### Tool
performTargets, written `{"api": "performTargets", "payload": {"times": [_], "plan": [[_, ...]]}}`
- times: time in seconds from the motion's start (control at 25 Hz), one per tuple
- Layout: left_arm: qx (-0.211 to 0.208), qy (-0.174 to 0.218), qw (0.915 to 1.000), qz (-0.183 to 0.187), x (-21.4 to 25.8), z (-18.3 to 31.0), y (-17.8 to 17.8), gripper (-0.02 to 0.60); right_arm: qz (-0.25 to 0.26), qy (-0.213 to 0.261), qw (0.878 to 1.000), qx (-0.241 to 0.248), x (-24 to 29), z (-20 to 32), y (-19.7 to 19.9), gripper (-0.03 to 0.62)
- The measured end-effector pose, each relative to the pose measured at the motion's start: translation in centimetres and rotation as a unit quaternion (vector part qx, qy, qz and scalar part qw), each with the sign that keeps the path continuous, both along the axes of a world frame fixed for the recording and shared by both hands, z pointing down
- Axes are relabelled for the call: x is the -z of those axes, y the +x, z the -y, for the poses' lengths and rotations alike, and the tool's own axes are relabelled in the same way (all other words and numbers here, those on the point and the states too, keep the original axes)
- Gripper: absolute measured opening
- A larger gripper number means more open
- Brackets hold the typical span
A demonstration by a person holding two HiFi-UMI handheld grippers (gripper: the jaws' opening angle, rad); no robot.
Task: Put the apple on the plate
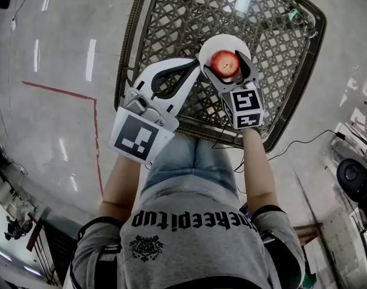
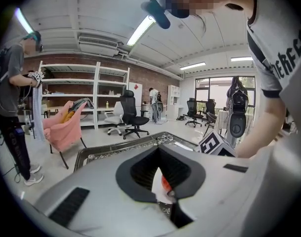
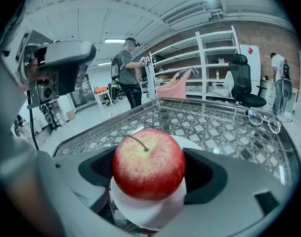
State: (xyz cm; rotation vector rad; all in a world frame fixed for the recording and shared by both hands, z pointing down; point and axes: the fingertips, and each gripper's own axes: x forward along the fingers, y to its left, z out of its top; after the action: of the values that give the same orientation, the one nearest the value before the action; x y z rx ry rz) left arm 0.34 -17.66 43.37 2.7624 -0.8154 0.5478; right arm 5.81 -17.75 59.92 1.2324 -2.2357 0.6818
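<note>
A red apple (image 1: 224, 62) (image 3: 148, 164) sits between the jaws of my right gripper (image 1: 225, 58) (image 3: 149, 174), which is shut on it. The apple hangs just over a small white plate (image 1: 222, 41) (image 3: 140, 209) on the lattice glass table (image 1: 171, 29) (image 3: 214, 122); whether it touches the plate is hidden. My left gripper (image 1: 197, 65) (image 2: 169, 200) reaches in from the left, its tips shut at the plate's left rim. Through its jaw opening I see a sliver of the plate (image 2: 157, 184) and the apple (image 2: 164, 182).
A pair of glasses (image 3: 261, 120) lies on the table's far right side. Another person (image 2: 12, 98) (image 3: 128, 73) stands beyond the table near white shelves. A pink-draped chair (image 2: 66, 125) and office chairs (image 2: 130, 115) stand on the floor. A red tape line (image 1: 62, 92) marks the floor on the left.
</note>
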Motion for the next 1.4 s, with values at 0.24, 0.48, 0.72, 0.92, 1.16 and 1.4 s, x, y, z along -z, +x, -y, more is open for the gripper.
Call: {"api": "performTargets", "payload": {"times": [0.24,0.48,0.72,0.92,1.16,1.4], "plan": [[0.004,-0.004,1.0000,0.003,-0.3,-0.2,-0.4,0.014,0.003,0.000,1.000,-0.006,-0.1,-0.1,0.1,0.417],[0.008,-0.008,0.9999,0.005,-0.5,-0.5,-0.5,0.015,-0.002,0.002,1.000,-0.002,-0.1,-0.1,0.1,0.428],[0.008,-0.008,0.9999,0.006,-0.3,-0.7,-0.3,0.014,-0.005,-0.003,1.000,-0.001,-0.1,-0.3,0.3,0.439],[0.008,-0.007,0.9999,0.008,-0.2,-0.7,0.1,0.014,0.001,0.006,1.000,0.000,0.8,-0.2,0.4,0.439],[0.007,-0.003,1.0000,0.006,0.5,-1.0,0.9,0.014,0.010,0.023,1.000,-0.002,2.6,-0.1,0.7,0.439],[0.003,0.009,1.0000,0.001,2.4,-1.7,1.6,0.015,0.019,0.043,0.999,-0.002,5.7,-0.7,0.9,0.423]]}}
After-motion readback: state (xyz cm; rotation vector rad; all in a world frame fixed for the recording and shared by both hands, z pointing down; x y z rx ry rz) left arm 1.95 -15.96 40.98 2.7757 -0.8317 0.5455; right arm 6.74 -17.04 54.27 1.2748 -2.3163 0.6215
